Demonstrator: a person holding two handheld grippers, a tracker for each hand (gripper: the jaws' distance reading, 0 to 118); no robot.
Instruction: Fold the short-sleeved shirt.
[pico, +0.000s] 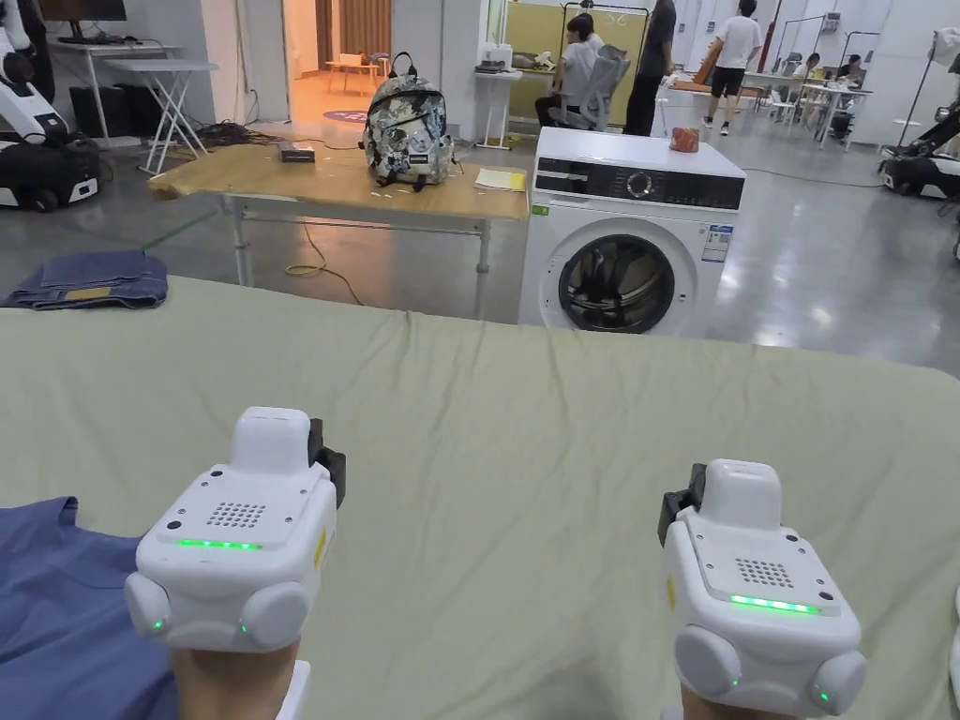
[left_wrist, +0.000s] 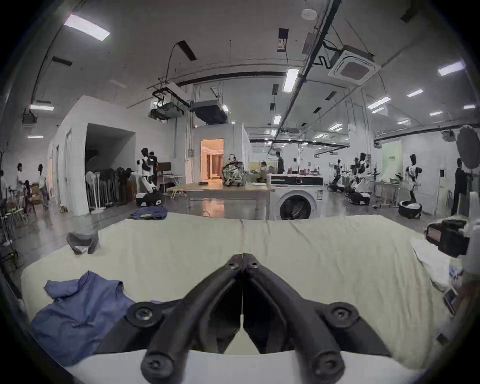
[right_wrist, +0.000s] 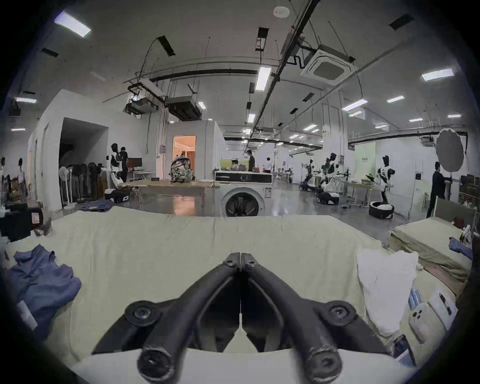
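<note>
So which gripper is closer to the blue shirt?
Left. The left gripper hovers right beside the blue shirt, which lies crumpled at its left on the bed. The right gripper is farther away, across bare sheet. Both are shut and hold nothing.

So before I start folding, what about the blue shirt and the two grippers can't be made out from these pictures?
- Blue shirt: crumpled; sleeves and full outline hidden by its own folds. In the head view, cut off by the left and bottom edges.
- Left gripper and right gripper, head view: jaws hidden behind their white housings.
- Small items beside the white cloth, right gripper view: too distorted at the rim to identify.
</note>
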